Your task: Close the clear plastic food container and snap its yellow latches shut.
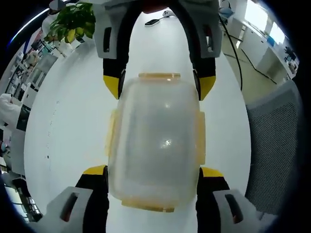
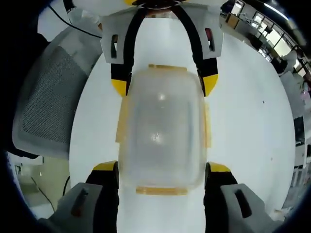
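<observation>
Both jaws of the left gripper point(image 1: 153, 171) stand apart, one on each side of the near end of the container point(image 1: 156, 141); whether they press its walls is not clear. In the right gripper view, the right gripper point(image 2: 163, 167) has its jaws spread the same way around the opposite end of the container point(image 2: 163, 131). Each gripper also appears at the top of the other's view, facing its counterpart.

The container rests on a white table point(image 1: 63, 126) with a rounded edge. A grey mesh chair point(image 1: 274, 141) stands beside the table. A potted plant point(image 1: 73, 22) sits at the far side, and one small dark object point(image 1: 152, 22) lies on the tabletop beyond the container. Desks and shelves of a bright room surround the table.

Count: one container, two grippers, one chair, one plant. Four yellow latches point(image 1: 159, 75) are visible, one per side.

Whether each latch is snapped down cannot be determined. The frosted lid hides any contents.
</observation>
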`<act>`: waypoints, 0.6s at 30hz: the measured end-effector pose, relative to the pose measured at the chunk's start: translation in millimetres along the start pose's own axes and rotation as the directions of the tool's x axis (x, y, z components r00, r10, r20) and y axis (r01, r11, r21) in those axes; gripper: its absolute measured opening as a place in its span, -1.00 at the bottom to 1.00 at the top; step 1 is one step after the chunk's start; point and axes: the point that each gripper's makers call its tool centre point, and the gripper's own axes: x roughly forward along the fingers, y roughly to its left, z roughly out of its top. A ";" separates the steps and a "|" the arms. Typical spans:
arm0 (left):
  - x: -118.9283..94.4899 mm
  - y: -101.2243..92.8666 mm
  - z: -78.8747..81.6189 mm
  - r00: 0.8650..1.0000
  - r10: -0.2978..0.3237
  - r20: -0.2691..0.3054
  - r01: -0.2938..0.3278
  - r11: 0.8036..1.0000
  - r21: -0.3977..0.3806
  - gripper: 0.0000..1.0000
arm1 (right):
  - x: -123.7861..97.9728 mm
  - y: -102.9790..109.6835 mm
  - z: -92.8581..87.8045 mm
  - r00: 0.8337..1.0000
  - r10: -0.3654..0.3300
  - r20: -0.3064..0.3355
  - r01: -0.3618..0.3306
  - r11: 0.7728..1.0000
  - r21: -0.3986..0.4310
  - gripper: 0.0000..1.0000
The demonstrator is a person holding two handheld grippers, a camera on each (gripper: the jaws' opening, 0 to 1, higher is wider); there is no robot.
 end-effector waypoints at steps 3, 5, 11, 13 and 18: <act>0.1 0.1 0.1 1.000 0.004 0.002 -0.004 1.000 -0.002 0.41 | -0.2 0.1 0.3 1.000 0.000 0.009 0.000 1.000 -0.001 0.37; 0.2 0.1 0.1 1.000 0.008 0.003 -0.008 1.000 -0.004 0.41 | -0.1 -0.2 0.5 1.000 0.000 0.014 0.000 1.000 0.000 0.37; 0.5 -0.1 0.1 1.000 0.018 0.006 -0.018 1.000 -0.015 0.41 | 0.2 -0.4 1.1 1.000 0.000 0.016 0.000 1.000 -0.003 0.37; 0.8 -0.9 -0.7 1.000 0.026 -0.002 -0.026 0.999 -0.024 0.41 | 0.5 -0.1 1.7 1.000 0.001 0.015 -0.001 1.000 -0.011 0.37; 0.3 -2.1 -3.2 0.999 0.042 0.001 -0.042 0.998 -0.053 0.42 | 2.5 -0.6 4.1 1.000 0.001 0.005 -0.001 1.000 -0.031 0.38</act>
